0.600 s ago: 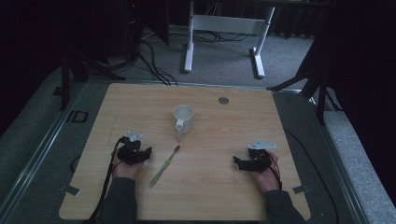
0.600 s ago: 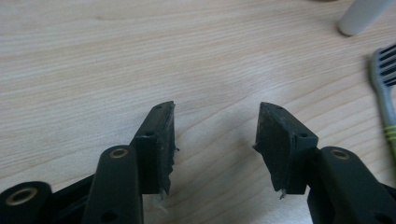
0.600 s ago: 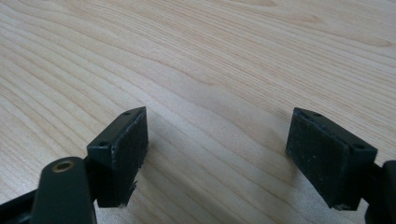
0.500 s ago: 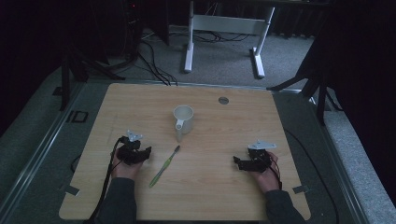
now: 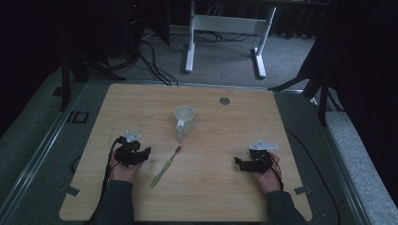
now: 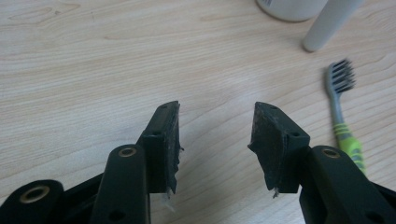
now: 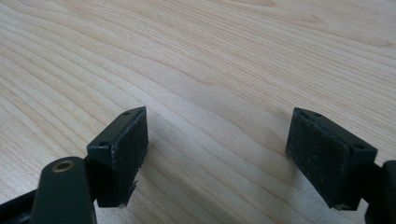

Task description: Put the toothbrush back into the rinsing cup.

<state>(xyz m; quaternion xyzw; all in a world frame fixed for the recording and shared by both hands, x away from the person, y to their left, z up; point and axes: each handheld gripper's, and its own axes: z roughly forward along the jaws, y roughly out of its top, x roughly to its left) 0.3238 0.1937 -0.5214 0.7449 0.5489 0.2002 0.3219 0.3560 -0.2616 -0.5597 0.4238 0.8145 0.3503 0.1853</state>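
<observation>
step: approach, nothing grasped yet | left gripper [image 5: 145,153]: fingers spread, nothing between them, just beside toothbrush [image 5: 165,167] | right gripper [image 5: 240,162]: fingers spread wide over bare surface [image 5: 225,136], well apart | toothbrush: flat on surface, bristles toward mug [image 5: 183,120] | next: likely slide left fingers astride handle, then pinch
</observation>
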